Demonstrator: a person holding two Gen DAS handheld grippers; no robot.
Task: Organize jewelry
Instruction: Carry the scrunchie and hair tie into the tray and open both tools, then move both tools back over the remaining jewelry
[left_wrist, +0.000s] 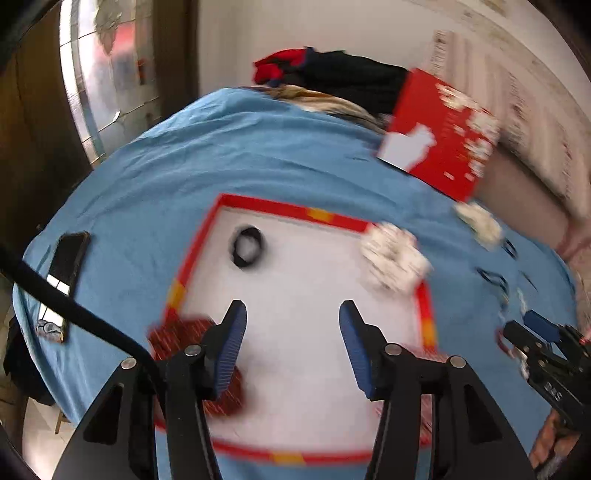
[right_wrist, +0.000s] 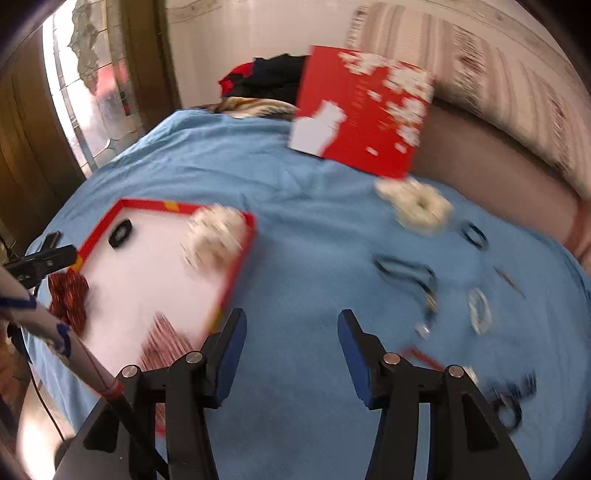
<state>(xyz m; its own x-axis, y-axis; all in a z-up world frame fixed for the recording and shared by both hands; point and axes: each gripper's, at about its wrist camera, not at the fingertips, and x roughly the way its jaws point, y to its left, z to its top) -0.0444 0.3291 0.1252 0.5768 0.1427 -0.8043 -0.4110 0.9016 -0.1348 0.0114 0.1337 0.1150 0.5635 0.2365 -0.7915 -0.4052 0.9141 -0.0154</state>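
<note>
The blue bedspread (right_wrist: 295, 192) carries everything, and the red-bordered white tray (left_wrist: 295, 295) is the landmark. The red box (right_wrist: 362, 110) stands beyond the tray's far right corner. The left gripper (left_wrist: 291, 343) hovers over the tray's near half, jaws apart and empty; the black hair tie (left_wrist: 246, 246) lies ahead and left of it. The right gripper (right_wrist: 291, 350), likewise spread and empty, hangs off the tray's right edge. The loose black bands (right_wrist: 406, 273) lie ahead and right, nearer this hand, long axis roughly crosswise. The cream scrunchie (right_wrist: 417, 206) lies farther off.
</note>
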